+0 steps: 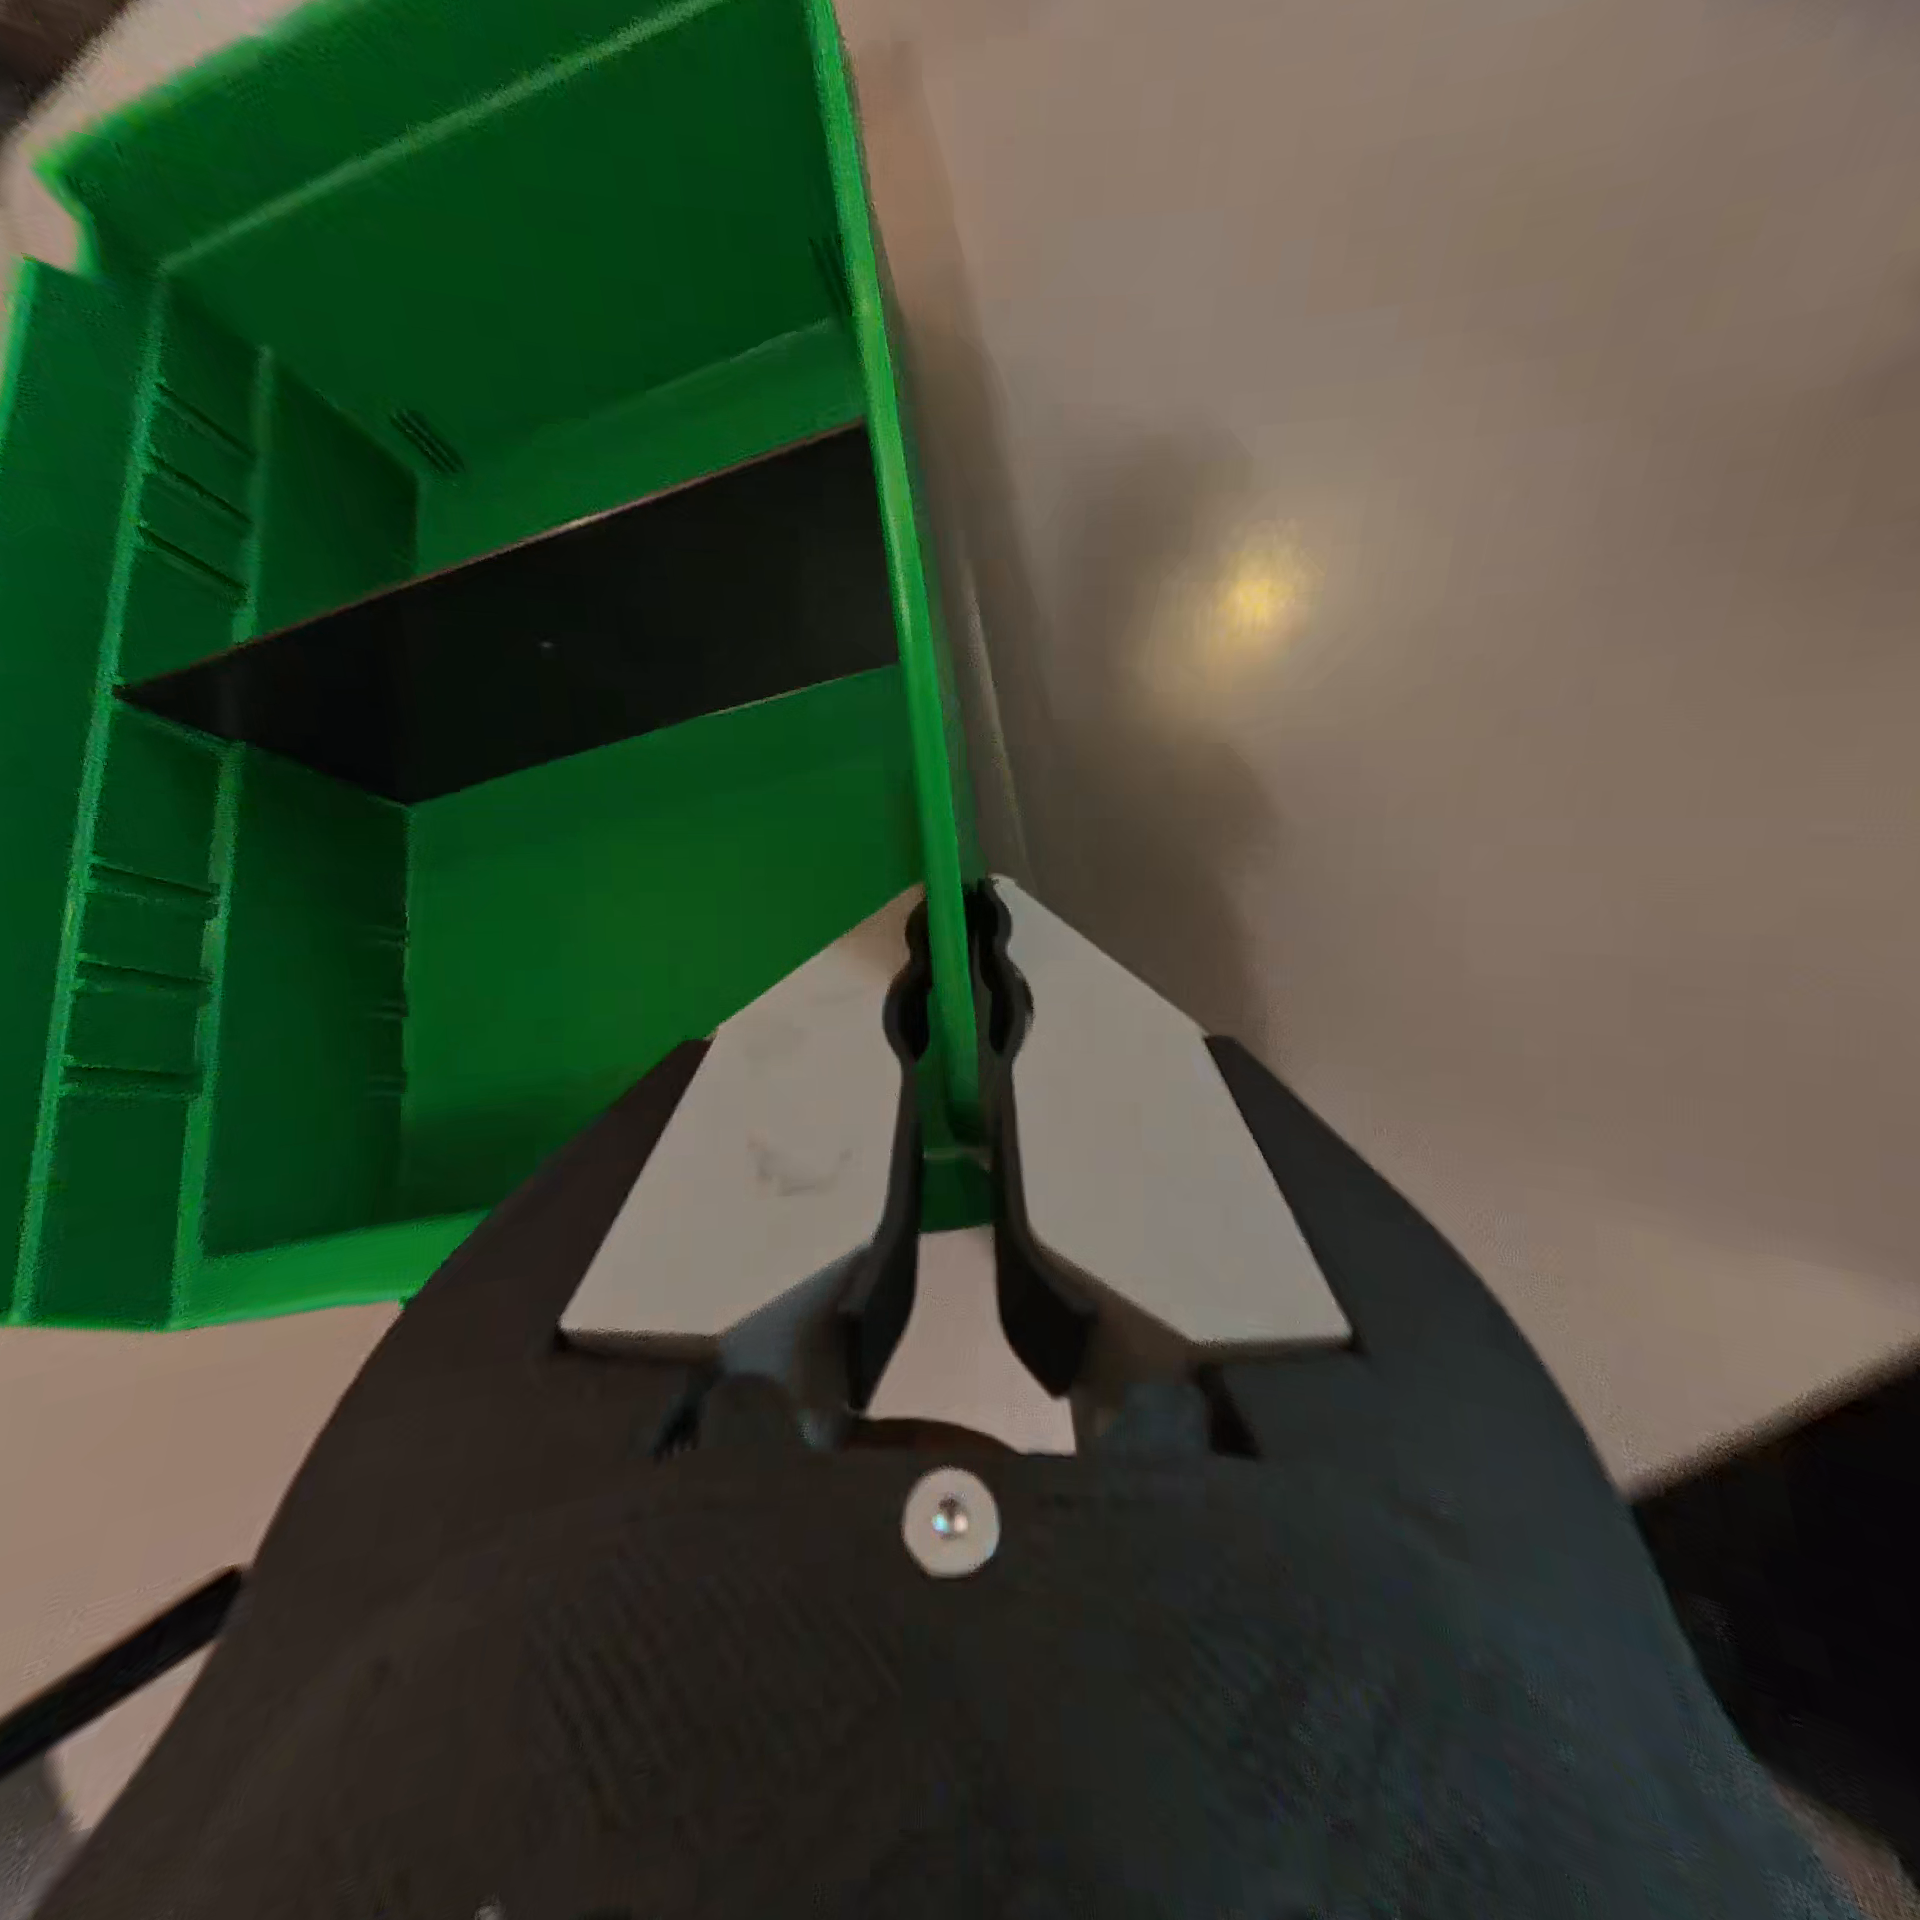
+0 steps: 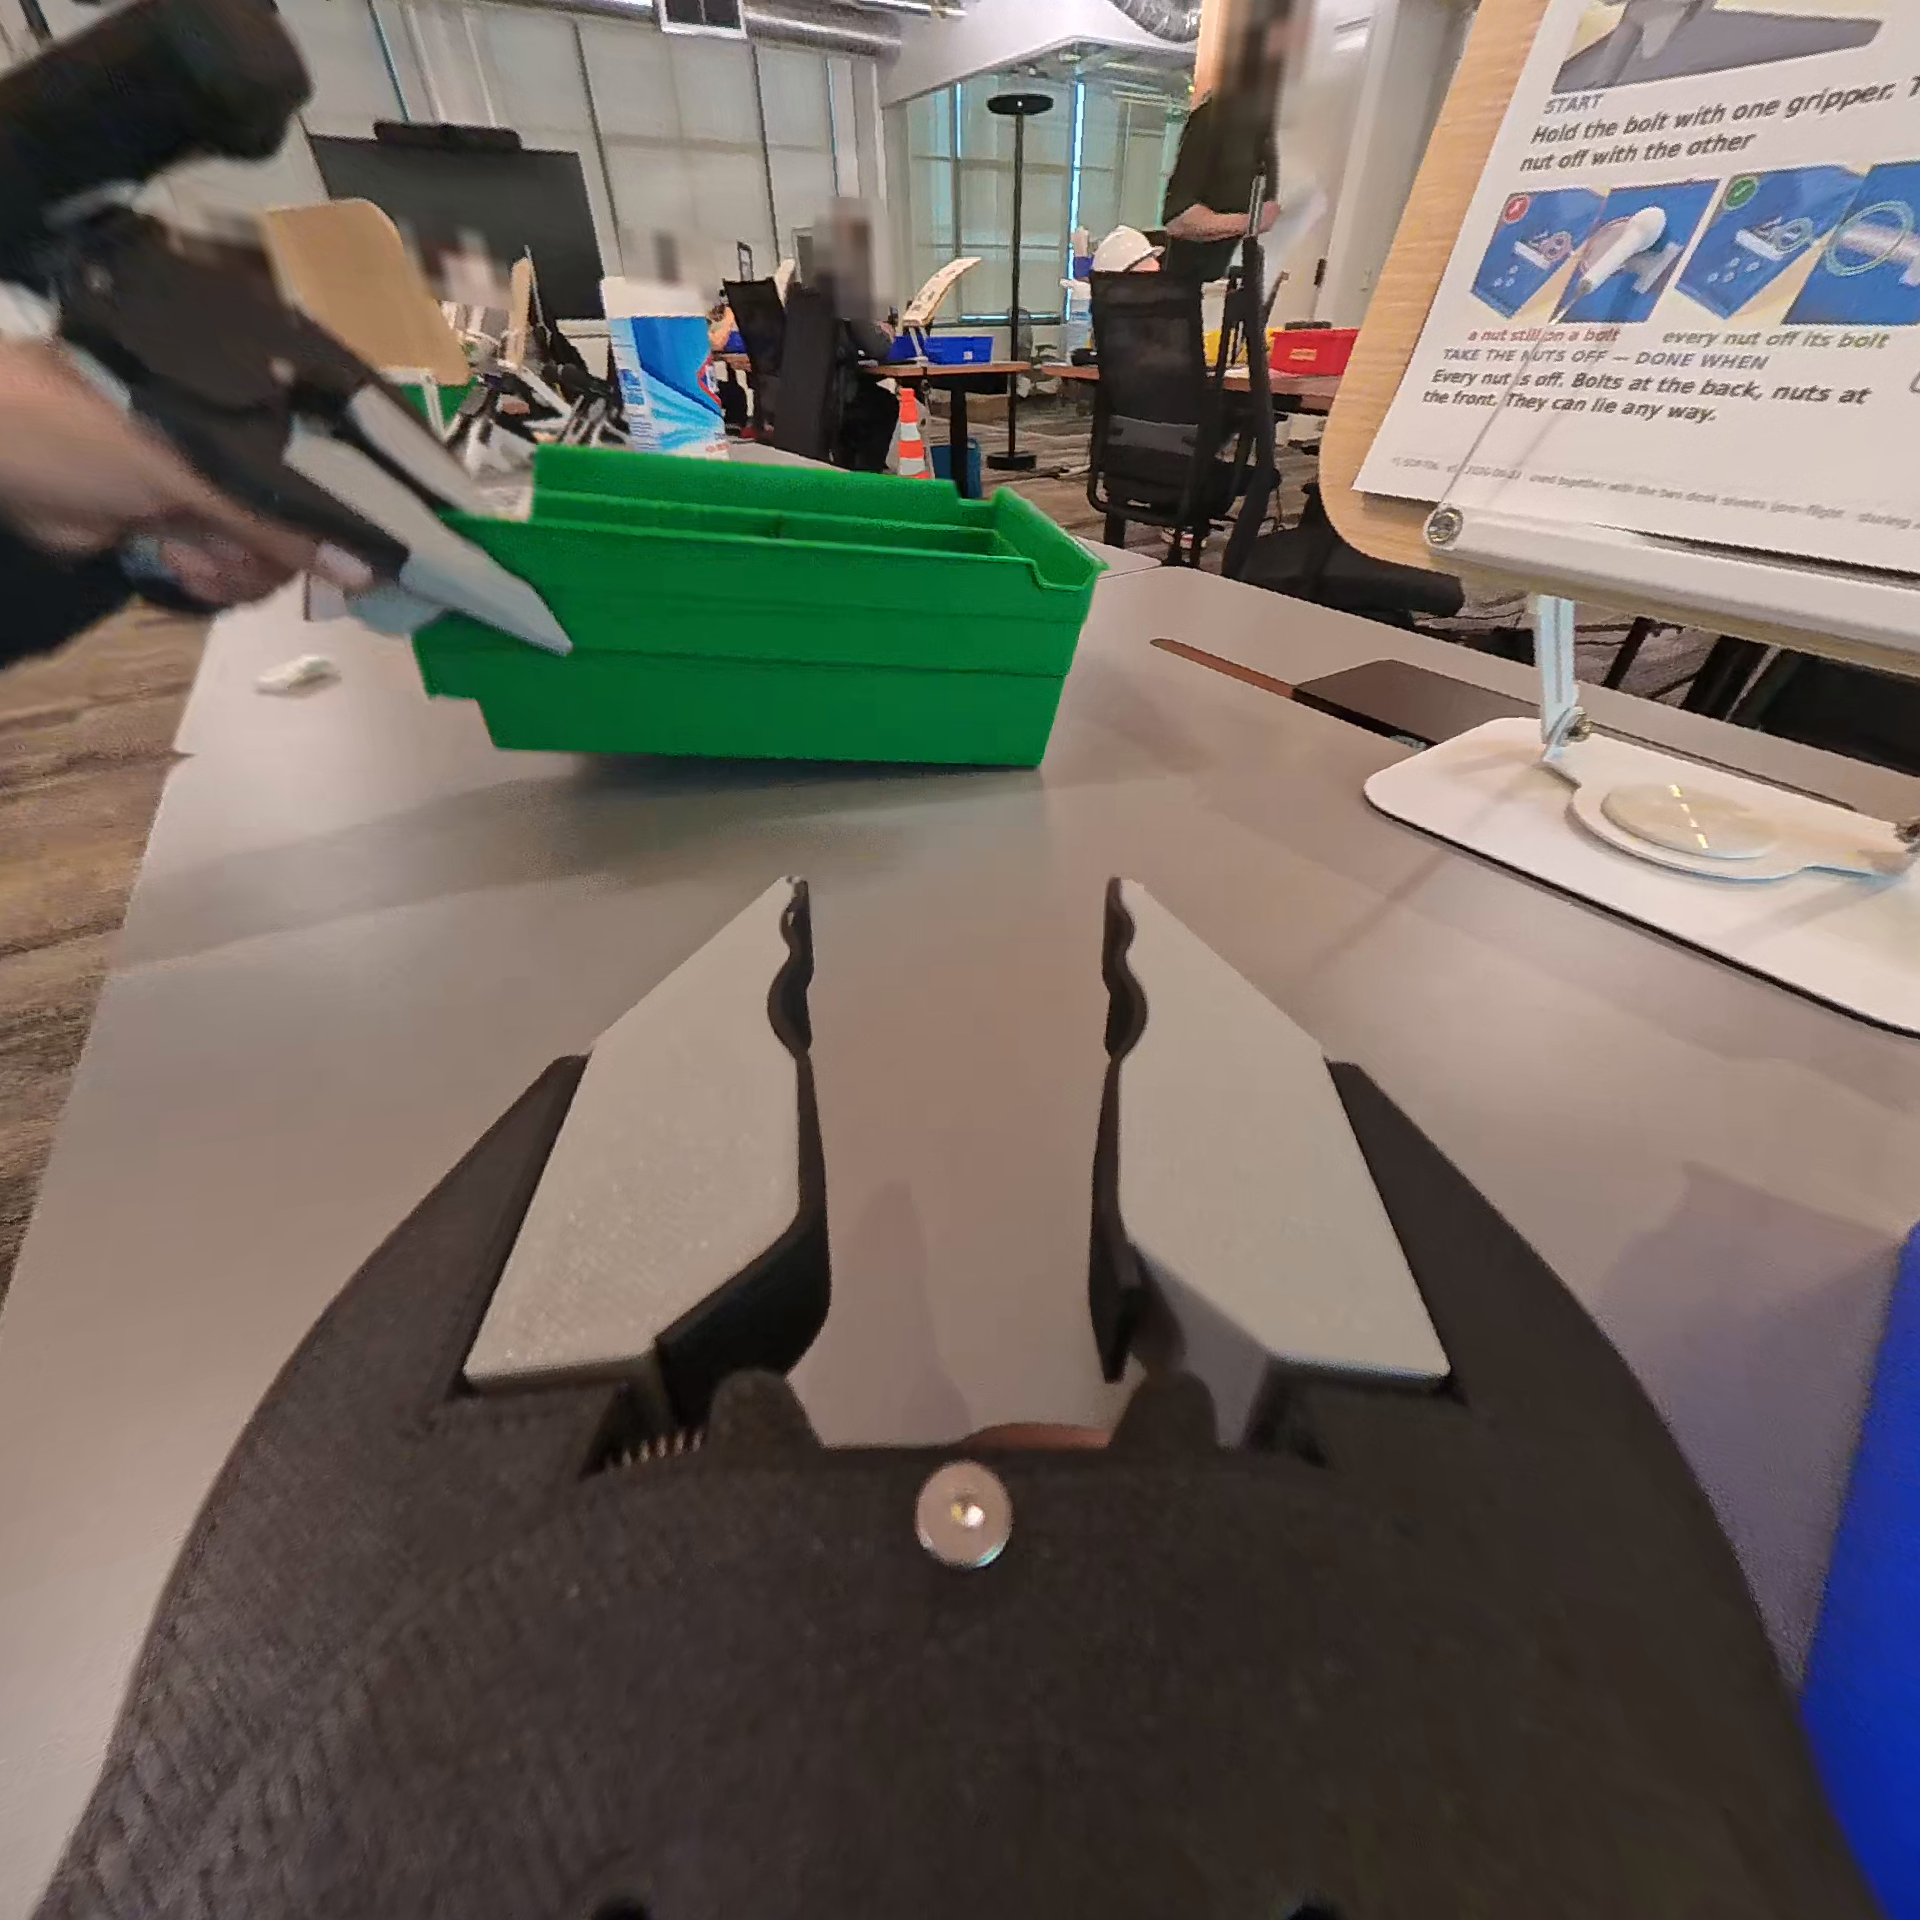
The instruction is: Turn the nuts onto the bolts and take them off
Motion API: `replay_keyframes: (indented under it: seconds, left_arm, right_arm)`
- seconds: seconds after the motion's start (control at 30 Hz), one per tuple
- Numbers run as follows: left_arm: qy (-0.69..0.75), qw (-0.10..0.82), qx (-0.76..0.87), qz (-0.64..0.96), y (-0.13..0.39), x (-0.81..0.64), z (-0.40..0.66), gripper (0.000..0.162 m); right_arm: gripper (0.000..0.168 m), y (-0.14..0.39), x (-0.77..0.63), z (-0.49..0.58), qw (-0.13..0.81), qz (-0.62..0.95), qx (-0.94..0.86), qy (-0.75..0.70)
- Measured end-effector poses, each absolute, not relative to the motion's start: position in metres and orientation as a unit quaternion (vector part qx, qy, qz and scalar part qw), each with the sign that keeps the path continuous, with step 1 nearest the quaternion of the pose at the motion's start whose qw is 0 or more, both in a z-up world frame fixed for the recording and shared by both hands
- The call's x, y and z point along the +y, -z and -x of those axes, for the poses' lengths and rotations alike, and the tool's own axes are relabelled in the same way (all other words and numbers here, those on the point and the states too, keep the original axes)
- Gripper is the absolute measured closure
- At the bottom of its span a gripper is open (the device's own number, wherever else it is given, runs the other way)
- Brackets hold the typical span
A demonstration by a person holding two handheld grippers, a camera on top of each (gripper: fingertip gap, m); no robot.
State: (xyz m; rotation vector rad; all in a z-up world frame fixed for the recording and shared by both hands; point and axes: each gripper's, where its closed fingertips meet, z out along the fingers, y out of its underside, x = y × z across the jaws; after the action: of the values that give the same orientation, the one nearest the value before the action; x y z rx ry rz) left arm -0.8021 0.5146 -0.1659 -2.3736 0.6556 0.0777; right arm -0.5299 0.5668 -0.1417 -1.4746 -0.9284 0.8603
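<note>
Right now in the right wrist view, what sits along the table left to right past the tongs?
Left tongs clamped on the bin's wall → green bin → dark slot in the tabletop → white stand base holding the instruction sheet.

From my right tongs (image 2: 956, 997) I see the bin (image 2: 769, 623) on the counter (image 2: 1195, 831) ahead toward the far left edge, a divider (image 1: 520, 665) across its inside. The instruction stand (image 2: 1621, 810) sits at the right edge. My left tongs (image 1: 951, 997) straddle the bin's wall.
</note>
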Motion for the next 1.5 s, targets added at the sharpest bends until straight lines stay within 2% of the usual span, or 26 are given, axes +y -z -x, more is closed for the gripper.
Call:
replay_keyframes:
  seconds: [0.2, 0.43, 0.57, 0.77, 0.87, 0.93, 1.0, 1.03, 1.07, 1.13, 1.23, 1.27, 1.3, 1.33, 1.4, 1.5]
  left_arm:
    - [-0.055, 0.203, 0.322, 0.923, 0.111, 0.521, 0.819, 0.157]
    - [-0.069, 0.16, 0.341, 0.924, 0.103, 0.522, 0.821, 0.157]
    - [-0.055, 0.186, 0.322, 0.927, 0.113, 0.52, 0.817, 0.157]
    - [-0.098, 0.234, 0.306, 0.918, 0.199, 0.491, 0.798, 0.154]
    - [-0.13, 0.316, 0.281, 0.897, 0.196, 0.492, 0.785, 0.149]
    - [-0.074, 0.368, 0.276, 0.885, 0.187, 0.487, 0.762, 0.138]
    - [0.077, 0.377, 0.276, 0.881, 0.183, 0.469, 0.725, 0.092]
    - [0.147, 0.378, 0.271, 0.873, 0.178, 0.46, 0.711, 0.08]
    - [0.192, 0.386, 0.265, 0.863, 0.174, 0.456, 0.703, 0.085]
    - [0.25, 0.439, 0.252, 0.826, 0.157, 0.458, 0.692, 0.111]
    - [0.337, 0.509, 0.217, 0.762, 0.114, 0.457, 0.696, 0.115]
    - [0.364, 0.519, 0.207, 0.745, 0.101, 0.455, 0.702, 0.123]
    - [0.353, 0.521, 0.195, 0.752, 0.099, 0.459, 0.714, 0.136]
    - [0.295, 0.526, 0.18, 0.777, 0.105, 0.471, 0.734, 0.141]
    - [0.153, 0.52, 0.168, 0.823, 0.125, 0.494, 0.769, 0.142]
    - [0.112, 0.462, 0.22, 0.852, 0.149, 0.505, 0.761, 0.135]
  right_arm:
    - [0.114, 0.145, 0.557, 0.536, 0.545, 0.628, -0.407, -0.378]
    - [0.115, 0.141, 0.555, 0.535, 0.551, 0.624, -0.409, -0.374]
    - [0.115, 0.144, 0.553, 0.537, 0.537, 0.629, -0.407, -0.388]
    - [0.115, 0.142, 0.551, 0.538, 0.541, 0.624, -0.412, -0.385]
    - [0.115, 0.146, 0.55, 0.54, 0.537, 0.625, -0.415, -0.386]
    - [0.115, 0.148, 0.551, 0.54, 0.534, 0.628, -0.414, -0.387]
    - [0.115, 0.148, 0.552, 0.54, 0.533, 0.629, -0.413, -0.387]
    - [0.115, 0.148, 0.553, 0.54, 0.535, 0.629, -0.412, -0.385]
    - [0.115, 0.149, 0.554, 0.539, 0.537, 0.631, -0.41, -0.382]
    - [0.116, 0.149, 0.558, 0.537, 0.54, 0.634, -0.406, -0.376]
    - [0.116, 0.151, 0.564, 0.536, 0.541, 0.639, -0.396, -0.376]
    - [0.116, 0.153, 0.566, 0.535, 0.54, 0.642, -0.392, -0.376]
    - [0.116, 0.155, 0.568, 0.535, 0.539, 0.647, -0.388, -0.375]
    - [0.116, 0.156, 0.57, 0.534, 0.537, 0.651, -0.384, -0.375]
    - [0.117, 0.157, 0.573, 0.533, 0.536, 0.654, -0.378, -0.377]
    - [0.117, 0.158, 0.575, 0.533, 0.537, 0.657, -0.374, -0.375]
